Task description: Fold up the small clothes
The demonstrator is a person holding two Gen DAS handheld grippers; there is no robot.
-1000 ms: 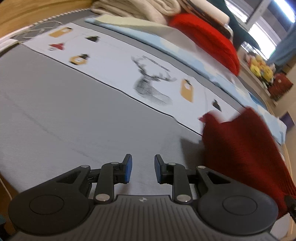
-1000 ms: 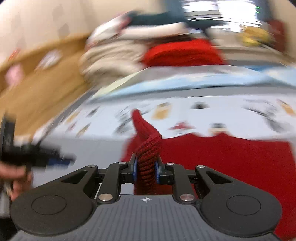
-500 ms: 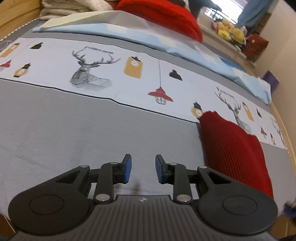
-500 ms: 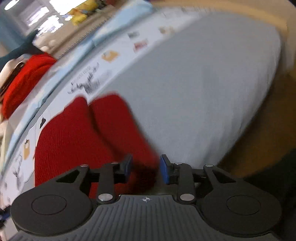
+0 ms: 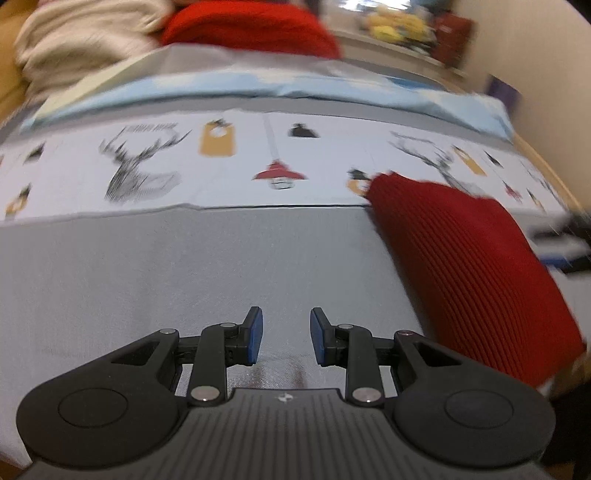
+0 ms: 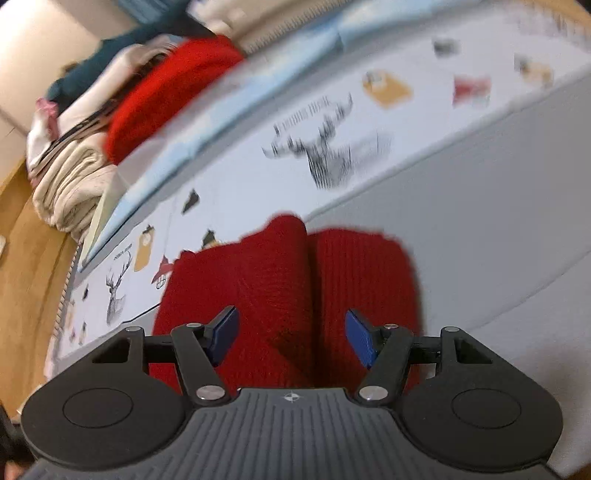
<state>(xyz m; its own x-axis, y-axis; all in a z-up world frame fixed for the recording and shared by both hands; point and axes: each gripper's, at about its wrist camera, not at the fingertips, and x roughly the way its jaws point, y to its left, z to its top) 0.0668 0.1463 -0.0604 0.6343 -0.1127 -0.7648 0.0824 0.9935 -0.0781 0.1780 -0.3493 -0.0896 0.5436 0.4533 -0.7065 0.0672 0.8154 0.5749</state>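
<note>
A dark red ribbed knit garment [image 5: 469,269] lies folded on the grey bed sheet [image 5: 184,280], at the right of the left wrist view. My left gripper [image 5: 286,338] is open and empty over bare grey sheet, to the left of the garment. In the right wrist view the same garment [image 6: 295,295] lies just beyond my right gripper [image 6: 291,338], showing two long rolls side by side. The right gripper is wide open and holds nothing.
A white band printed with deer and lamps [image 5: 221,162] crosses the bed behind the garment. A light blue pillowcase [image 5: 295,88], a bright red knit [image 5: 251,29] and a pile of cream folded clothes [image 6: 70,184] sit at the far side. A wooden bed edge [image 6: 26,280] runs along the left.
My right gripper let go of the red garment, opened wide and drew back; the garment now lies folded on the sheet. My left gripper stayed open and swung to face the bed squarely.
</note>
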